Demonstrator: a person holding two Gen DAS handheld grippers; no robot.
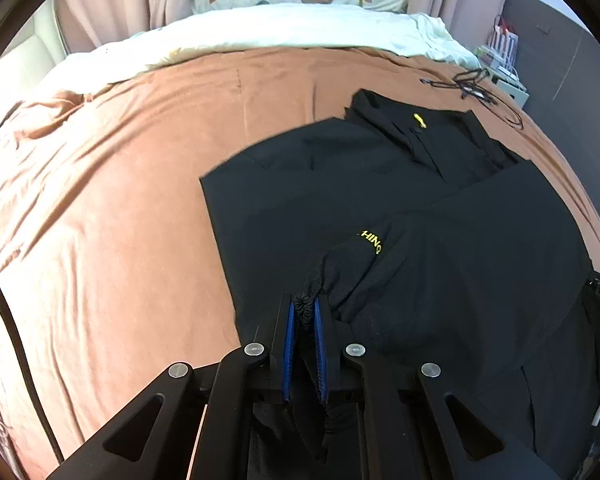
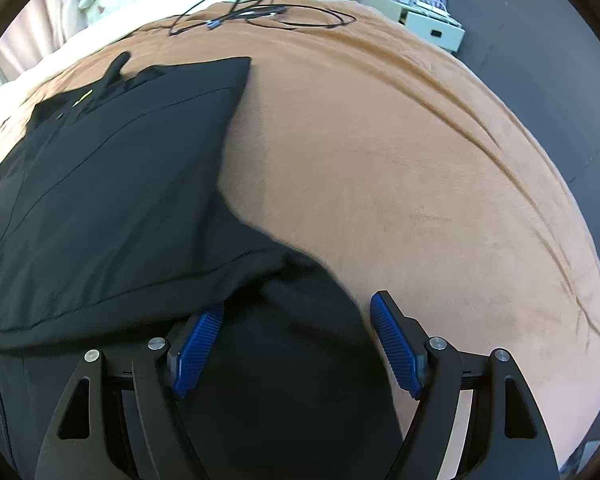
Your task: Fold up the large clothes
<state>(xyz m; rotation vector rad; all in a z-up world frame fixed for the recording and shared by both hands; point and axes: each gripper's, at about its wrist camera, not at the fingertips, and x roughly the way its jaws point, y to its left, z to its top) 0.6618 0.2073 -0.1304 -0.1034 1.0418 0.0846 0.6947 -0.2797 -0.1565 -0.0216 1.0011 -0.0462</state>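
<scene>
Left gripper (image 1: 305,312) is pinching a gathered, ribbed cuff of the black jacket (image 1: 380,200), which lies spread on the brown bedspread (image 1: 120,200) from the centre out toward 3 o'clock. Right gripper (image 2: 300,312), jaws spread over dark cloth at 6 o'clock, holds nothing yet. To fold well, I'd have it clamp an edge, then carry both hands across evenly, keeping the cloth taut.

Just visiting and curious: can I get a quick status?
Left gripper shut on black garment. Right gripper open over its hem. Black cables farther up the brown bedspread, clear of the fold.
</scene>
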